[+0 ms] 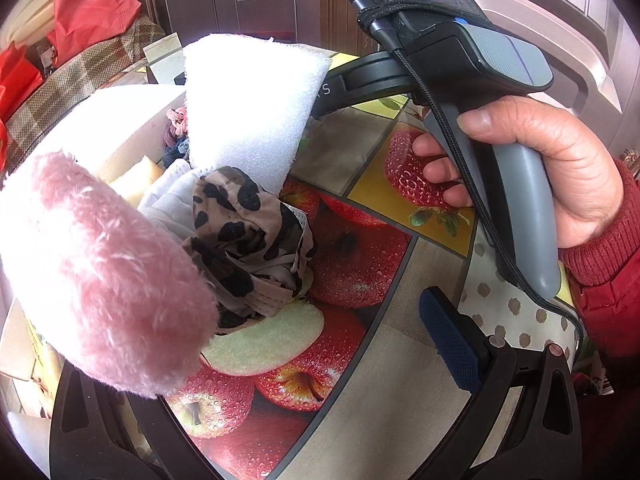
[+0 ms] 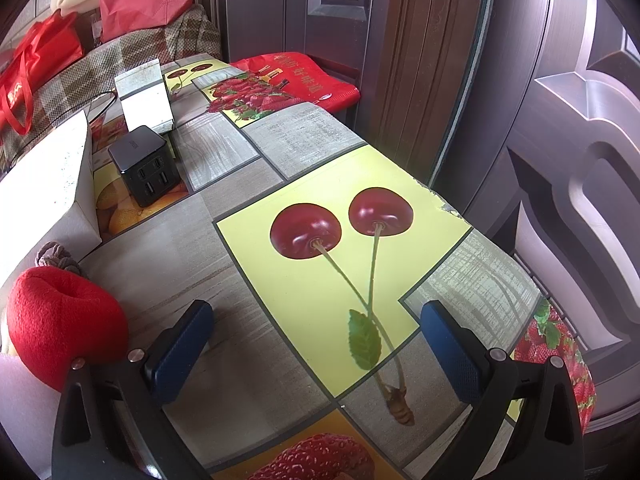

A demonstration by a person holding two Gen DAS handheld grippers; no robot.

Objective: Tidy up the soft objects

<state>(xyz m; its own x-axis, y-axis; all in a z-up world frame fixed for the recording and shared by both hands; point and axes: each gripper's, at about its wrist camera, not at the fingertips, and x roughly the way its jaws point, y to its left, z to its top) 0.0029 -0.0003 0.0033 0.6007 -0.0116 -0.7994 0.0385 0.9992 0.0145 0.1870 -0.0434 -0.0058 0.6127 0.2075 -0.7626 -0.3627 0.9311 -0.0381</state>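
1. The left hand-held gripper (image 1: 256, 344) has wide jaws; a fluffy pink plush (image 1: 100, 276) covers its finger at 9 o'clock.
2. The right hand-held gripper (image 2: 316, 354) is wide and empty above the worktop (image 2: 224, 264).
3. The red plush apple (image 2: 60, 320) lies at 8 o'clock.

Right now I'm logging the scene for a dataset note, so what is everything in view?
Plush: one, pink, close to left camera.
Foam sheet: one, white, over the pile.
Leopard cloth: one, tan-black, in the pile.
Plush apple: one, red, table's left edge.
Charger cube: one, black, on table.
Tablecloth: one, fruit print.
Red bags: several, background.
Right gripper: open, empty.
Left gripper: state unclear.
Hand: holding the right gripper's handle.
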